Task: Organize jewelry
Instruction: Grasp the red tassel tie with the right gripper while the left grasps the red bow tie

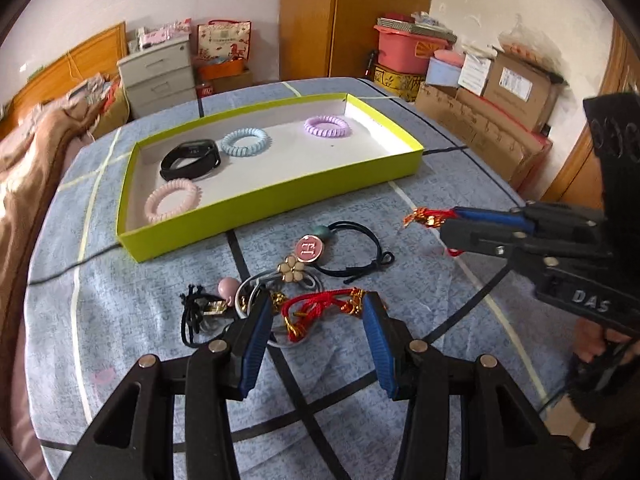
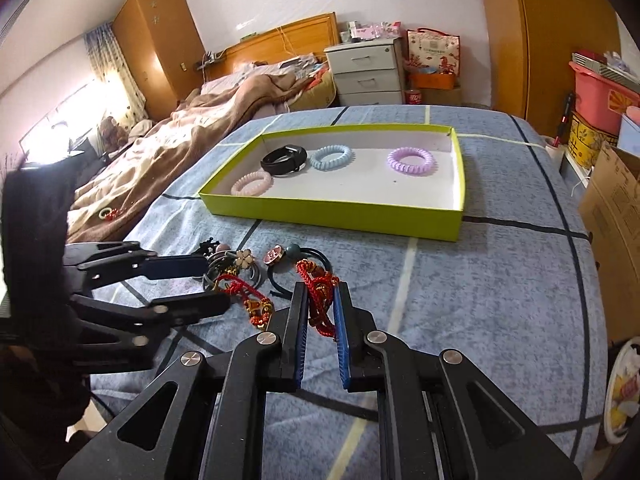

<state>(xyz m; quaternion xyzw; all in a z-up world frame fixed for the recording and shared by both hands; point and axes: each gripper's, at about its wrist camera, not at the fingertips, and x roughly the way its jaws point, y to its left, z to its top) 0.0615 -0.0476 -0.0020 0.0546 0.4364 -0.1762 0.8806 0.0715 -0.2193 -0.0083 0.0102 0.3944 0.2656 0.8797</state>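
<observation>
Jewelry lies in two groups on a blue-grey cloth (image 2: 500, 280). Green tray (image 1: 280, 196), far side: black band (image 1: 190, 159), blue coil (image 1: 245, 142), purple coil (image 1: 327, 126) and pink coil (image 1: 172, 200), all lying flat, the band touching the blue coil. Loose pile (image 1: 288, 280), near side, in front of the tray: dark hair ties, a flower charm (image 1: 291, 267), a round pink charm (image 1: 309, 249) and a red cord (image 1: 320, 308) with gold beads. Right gripper (image 2: 320, 312): jaws nearly closed, clamping a second red bracelet (image 2: 318, 292), which is lifted clear of the cloth to the right of the pile. Left gripper (image 1: 316, 316): jaws apart and holding nothing, poised over the pile with the red cord between its blue pads (image 1: 256, 344).
</observation>
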